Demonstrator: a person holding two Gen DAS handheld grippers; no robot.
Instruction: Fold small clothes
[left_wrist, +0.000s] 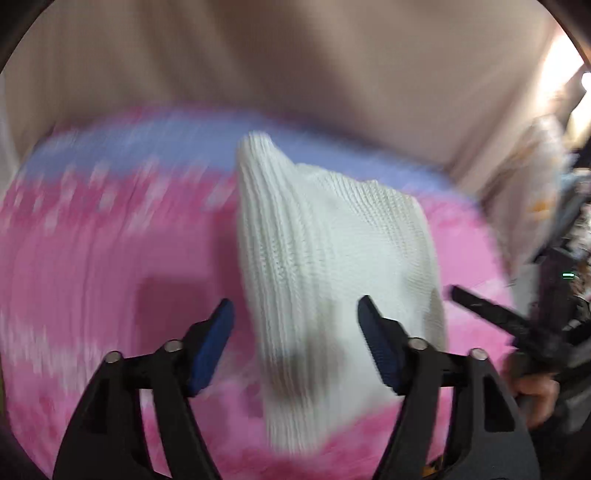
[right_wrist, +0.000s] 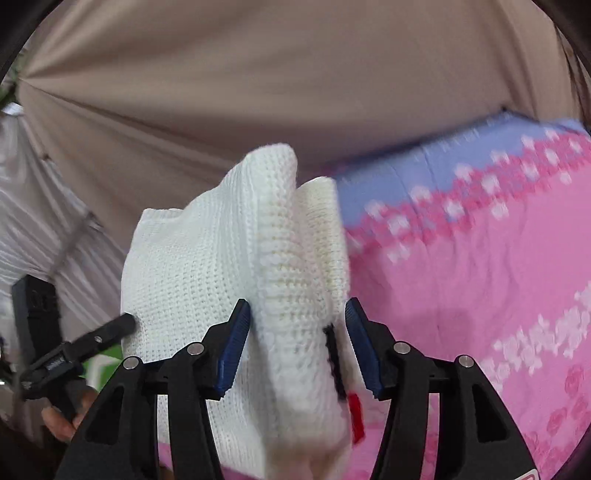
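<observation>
Right wrist view: your right gripper (right_wrist: 297, 343) straddles the white knitted garment's (right_wrist: 207, 280) thick folded edge, jaws parted without pinching; your left gripper (left_wrist: 295, 343) gapes likewise (letting go, probably), so it settles onto the pink floral bedsheet (right_wrist: 480, 277).

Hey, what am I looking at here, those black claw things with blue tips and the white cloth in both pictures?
These are two hand-held grippers, one in each of a person's hands, with a camera on each looking along its fingers. One picture is from the left gripper, the other from the right gripper. Each also shows the other gripper at its edge. A white knitted garment hangs between the fingers of both. In neither picture do the blue pads plainly press on it, so I would call both open. Below is a pink flowered bedsheet with a blue band, and behind it a beige cloth. The left view is motion-blurred.
</observation>
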